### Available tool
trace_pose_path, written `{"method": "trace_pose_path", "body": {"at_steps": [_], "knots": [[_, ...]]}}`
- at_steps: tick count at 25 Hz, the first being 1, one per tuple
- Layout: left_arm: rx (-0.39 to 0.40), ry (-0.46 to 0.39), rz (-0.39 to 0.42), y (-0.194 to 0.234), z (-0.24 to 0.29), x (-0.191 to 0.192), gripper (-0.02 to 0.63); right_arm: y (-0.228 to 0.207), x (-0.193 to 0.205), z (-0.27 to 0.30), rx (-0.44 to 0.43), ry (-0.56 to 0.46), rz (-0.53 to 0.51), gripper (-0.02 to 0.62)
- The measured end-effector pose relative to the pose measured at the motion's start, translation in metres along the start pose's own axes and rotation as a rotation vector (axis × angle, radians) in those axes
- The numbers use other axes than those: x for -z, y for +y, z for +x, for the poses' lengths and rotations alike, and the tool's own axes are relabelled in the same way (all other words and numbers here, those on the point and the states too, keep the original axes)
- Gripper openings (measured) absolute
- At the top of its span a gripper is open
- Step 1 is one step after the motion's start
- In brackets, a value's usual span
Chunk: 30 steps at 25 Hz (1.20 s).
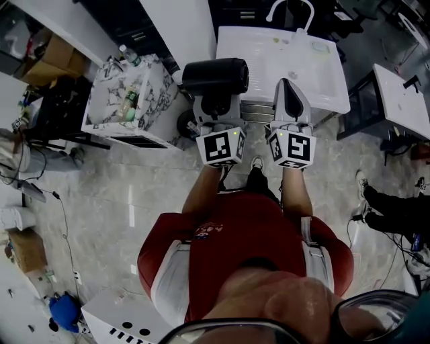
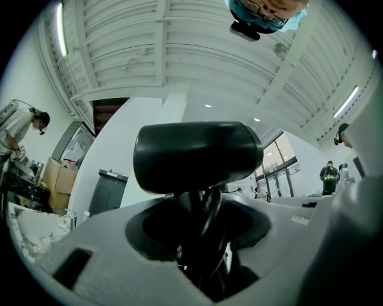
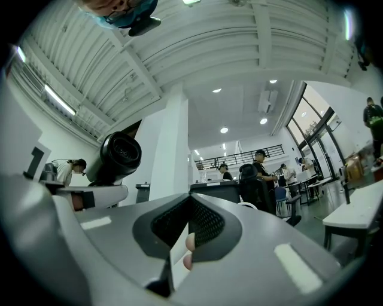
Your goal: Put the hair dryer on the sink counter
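1. My left gripper [image 1: 216, 107] is clamped on the handle of the hair dryer [image 1: 215, 76], jaws fairly wide around it. The black barrel lies crosswise above them.
2. My right gripper [image 1: 291, 91], at 3 o'clock just beside it, has its jaws together on nothing.
3. The sink counter [image 1: 259, 47] lies at 12 to 1 o'clock. I'd carry the dryer forward level, set it on bare white top short of the faucet [image 1: 290, 10], and release only once it rests.
4. The marbled cart [image 1: 127, 94] sits at 10 o'clock; I'd keep the barrel clear of it.
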<state>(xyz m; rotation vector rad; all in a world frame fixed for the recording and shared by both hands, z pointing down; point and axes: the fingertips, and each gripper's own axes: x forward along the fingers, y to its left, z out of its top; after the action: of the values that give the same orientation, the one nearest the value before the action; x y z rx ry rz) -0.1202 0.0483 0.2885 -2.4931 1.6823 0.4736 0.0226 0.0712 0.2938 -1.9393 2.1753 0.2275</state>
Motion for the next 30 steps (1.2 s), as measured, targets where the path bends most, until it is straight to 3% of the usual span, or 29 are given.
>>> {"method": "trace_pose_path", "body": {"at_steps": [18, 30], "knots": [[0.033, -0.019, 0.022, -0.032, 0.131, 0.030, 0.201, -0.086, 0.016, 0.102, 0.014, -0.027, 0.028, 0.002], [-0.032, -0.019, 0.036, -0.030, 0.215, 0.052, 0.201, -0.131, 0.030, 0.186, -0.047, -0.025, 0.047, 0.002]]}}
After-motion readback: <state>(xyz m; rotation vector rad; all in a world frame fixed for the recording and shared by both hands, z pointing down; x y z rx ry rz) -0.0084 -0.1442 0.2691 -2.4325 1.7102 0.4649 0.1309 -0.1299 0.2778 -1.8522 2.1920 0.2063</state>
